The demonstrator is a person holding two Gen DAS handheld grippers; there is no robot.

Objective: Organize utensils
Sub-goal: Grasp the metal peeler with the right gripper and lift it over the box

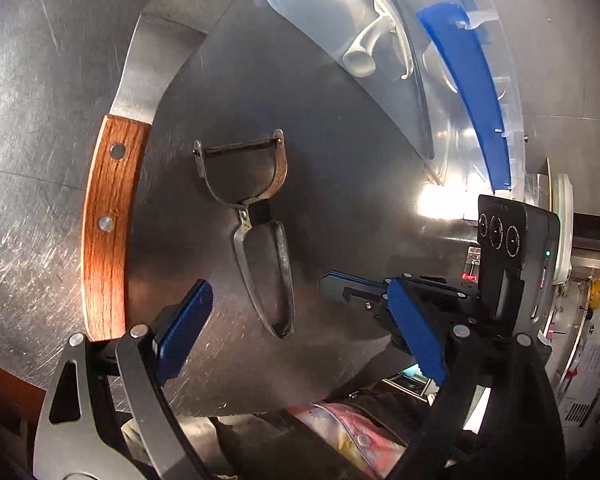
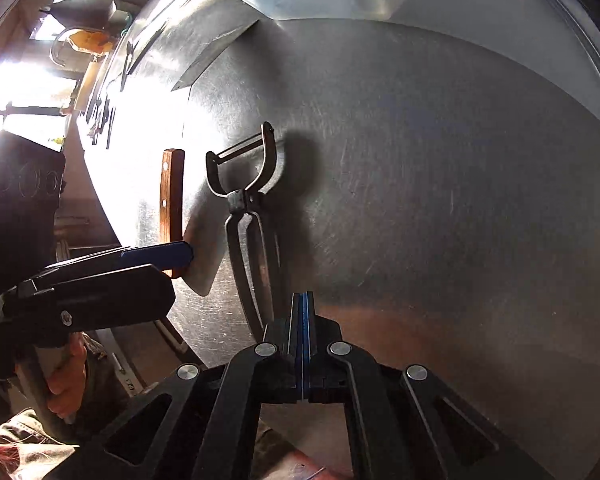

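A metal Y-shaped peeler (image 1: 260, 232) lies on the steel table (image 1: 340, 152), blade end away from me. To its left rests a broad knife with a wooden handle (image 1: 108, 232). My left gripper (image 1: 300, 332) stands open, its blue pads on either side of the peeler's handle end and not touching it. In the right wrist view the left gripper (image 2: 172, 272) comes in from the left over the end of the wooden handle (image 2: 172, 200). My right gripper (image 2: 303, 300) is shut with nothing between its pads, just right of the peeler (image 2: 248, 208) handle's near end.
A clear plastic bin (image 1: 440, 128) with a blue latch (image 1: 468, 92) stands at the far right and holds white utensils (image 1: 364, 52). The table's near edge runs close below both grippers. A person's hand (image 2: 66, 380) holds the left gripper's grip.
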